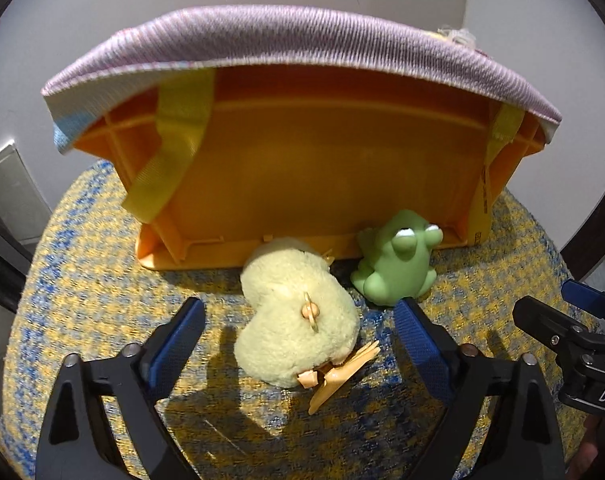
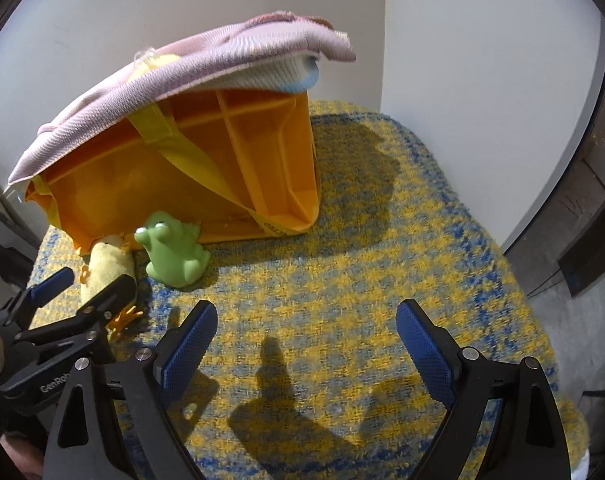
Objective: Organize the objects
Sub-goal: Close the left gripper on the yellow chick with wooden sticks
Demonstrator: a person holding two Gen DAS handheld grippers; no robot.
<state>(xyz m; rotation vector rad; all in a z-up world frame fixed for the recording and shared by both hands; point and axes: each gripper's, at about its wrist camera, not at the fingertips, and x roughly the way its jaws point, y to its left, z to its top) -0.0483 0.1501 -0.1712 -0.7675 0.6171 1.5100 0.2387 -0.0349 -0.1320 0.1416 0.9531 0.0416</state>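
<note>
- the yellow and blue woven mat covers the whole surface; everything below is placed against the orange bin that stands on it.
- the orange bin is tipped on its side at the far part of the mat, its ribbed underside facing the cameras, close to a pale wall.
- a pink ribbed cloth is draped over the top of the bin and hangs past both ends; a yellow strap runs down the bin's face from under it.
- the yellow plush chick lies on the mat in front of the bin, one end touching the bin's lower edge, its orange feet pointing away from the bin.
- the green frog toy sits just beside the chick, against the bin's lower edge, eyes toward the bin.
- the left gripper is on the near side of the bin, released: its blue pads stand on either side of the chick without pressing on it.
- the right gripper is further from the bin, released, jaws wide over bare mat with nothing between them.
</note>
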